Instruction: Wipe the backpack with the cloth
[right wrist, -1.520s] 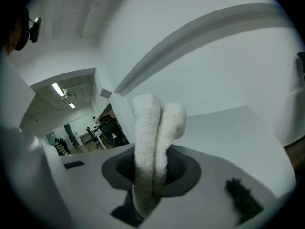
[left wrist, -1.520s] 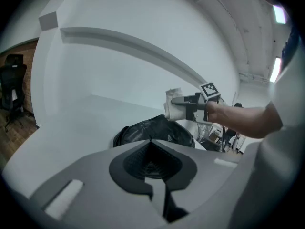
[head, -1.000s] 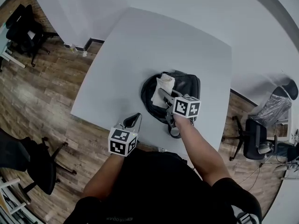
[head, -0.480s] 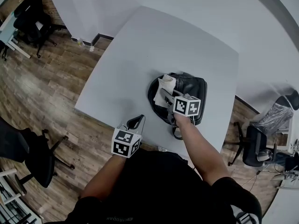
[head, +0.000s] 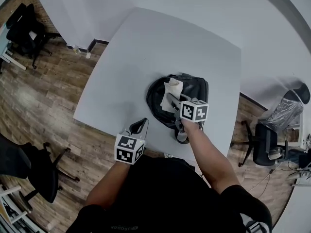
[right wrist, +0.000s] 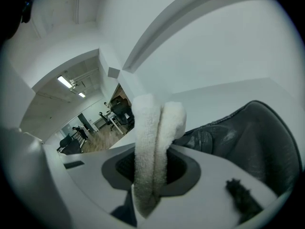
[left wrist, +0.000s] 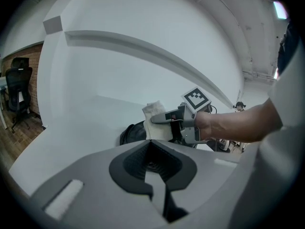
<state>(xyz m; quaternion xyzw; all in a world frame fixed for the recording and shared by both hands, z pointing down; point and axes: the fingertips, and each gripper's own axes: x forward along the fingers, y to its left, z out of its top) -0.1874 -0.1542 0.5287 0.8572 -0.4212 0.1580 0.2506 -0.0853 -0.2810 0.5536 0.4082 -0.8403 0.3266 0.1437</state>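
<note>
A black backpack (head: 189, 92) lies flat on the white table (head: 146, 52), near its front right part. My right gripper (head: 169, 99) is shut on a folded white cloth (head: 172, 88) and holds it over the backpack's left half. In the right gripper view the cloth (right wrist: 153, 142) stands up between the jaws, with the backpack (right wrist: 248, 137) just beyond on the right. My left gripper (head: 140, 125) hovers by the table's front edge, left of the backpack, shut and holding nothing. The left gripper view shows the cloth (left wrist: 155, 121), the right gripper (left wrist: 167, 118) and the backpack (left wrist: 132, 134).
Wooden floor surrounds the table. Black office chairs stand at the far left (head: 24, 30), the lower left (head: 36, 171) and the right (head: 269, 149). White walls run behind the table. The table's front edge (head: 104, 125) is close to my left gripper.
The head view swayed and came back. The right gripper with the cloth stays over the backpack's left half, and the left gripper has hardly moved.
</note>
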